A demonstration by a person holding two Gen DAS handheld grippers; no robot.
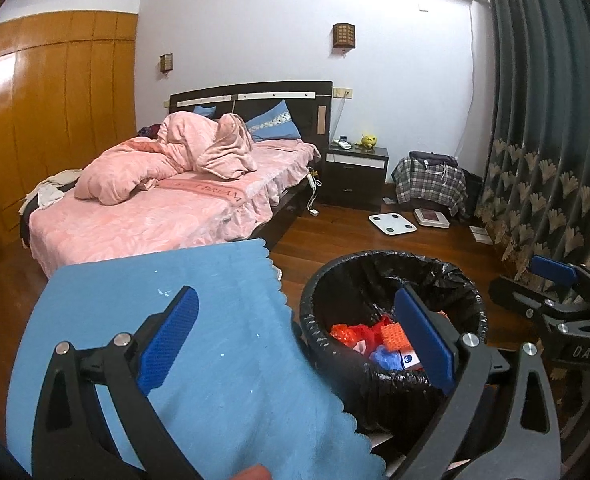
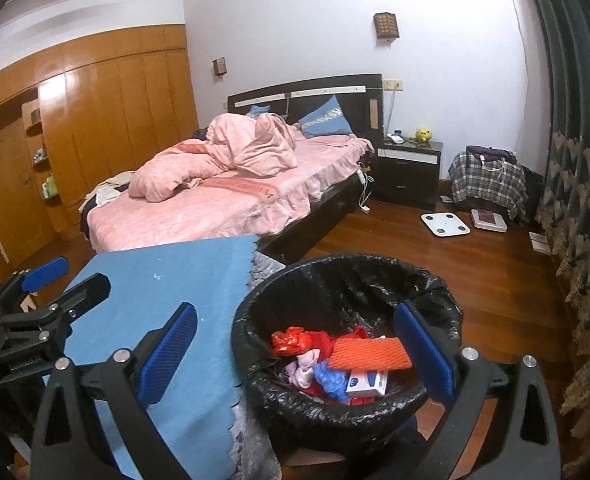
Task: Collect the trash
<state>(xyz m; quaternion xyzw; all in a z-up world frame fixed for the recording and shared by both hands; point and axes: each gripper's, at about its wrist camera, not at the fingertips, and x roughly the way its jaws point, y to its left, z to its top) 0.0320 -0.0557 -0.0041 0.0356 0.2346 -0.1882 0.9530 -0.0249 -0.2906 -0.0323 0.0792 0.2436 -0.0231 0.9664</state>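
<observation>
The left gripper (image 1: 295, 344) is held with its blue-padded fingers spread wide and empty, one finger over the blue cloth (image 1: 199, 320), the other over the rim of the trash bin (image 1: 391, 384). The right gripper (image 2: 295, 348) is likewise spread and empty, straddling the edge of the cloth and the bin. Each gripper is seen in the other's view, at the frame's side.

The bin, lined with a black plastic bag, is placed just beside the cloth-covered surface, on the wooden floor (image 2: 495, 280). Inside it, trash is piled: an orange foam mesh sleeve (image 2: 369, 354) lying on top, a crumpled red wrapper (image 2: 291, 340), a small white-and-blue box (image 2: 367, 384), and pink and blue scraps.

Beyond the cloth, a bed (image 1: 155, 216) with rumpled pink bedding is seen. Farther off, a dark nightstand (image 1: 355, 176), a white bathroom scale (image 1: 392, 223) on the floor, a plaid-draped seat (image 1: 431, 184), the wardrobe (image 1: 55, 120) and the patterned curtain (image 1: 543, 140) are visible.
</observation>
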